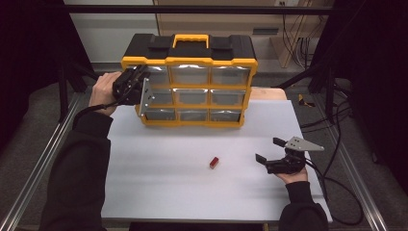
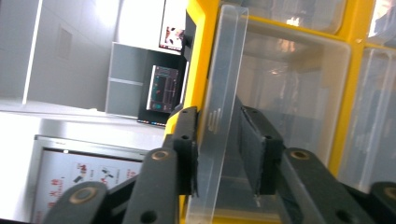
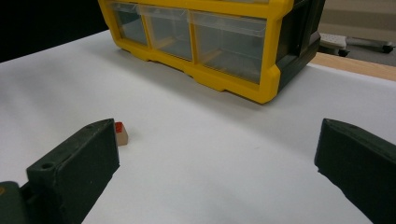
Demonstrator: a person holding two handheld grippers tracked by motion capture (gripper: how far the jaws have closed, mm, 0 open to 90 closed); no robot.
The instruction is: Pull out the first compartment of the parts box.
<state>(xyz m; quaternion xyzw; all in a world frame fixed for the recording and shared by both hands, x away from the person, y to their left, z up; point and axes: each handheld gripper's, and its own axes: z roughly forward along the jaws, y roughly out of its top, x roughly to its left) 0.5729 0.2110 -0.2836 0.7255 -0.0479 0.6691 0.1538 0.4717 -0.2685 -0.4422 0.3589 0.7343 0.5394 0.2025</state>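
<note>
Gripping the clear drawer front (image 2: 219, 116) between its jaws, my left gripper (image 2: 219, 154) is clamping at the upper-left of the yellow organizer (image 1: 190, 82); I am holding my right gripper (image 3: 215, 158) wide open and empty; the small red block (image 3: 120, 134) is lying on the white table (image 3: 196, 140) just beyond its left jaw.

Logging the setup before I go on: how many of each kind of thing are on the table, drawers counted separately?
Organizer: 1
Clear drawers: 9
Red block: 1
Grippers: 2, left and right
Total: 13
</note>
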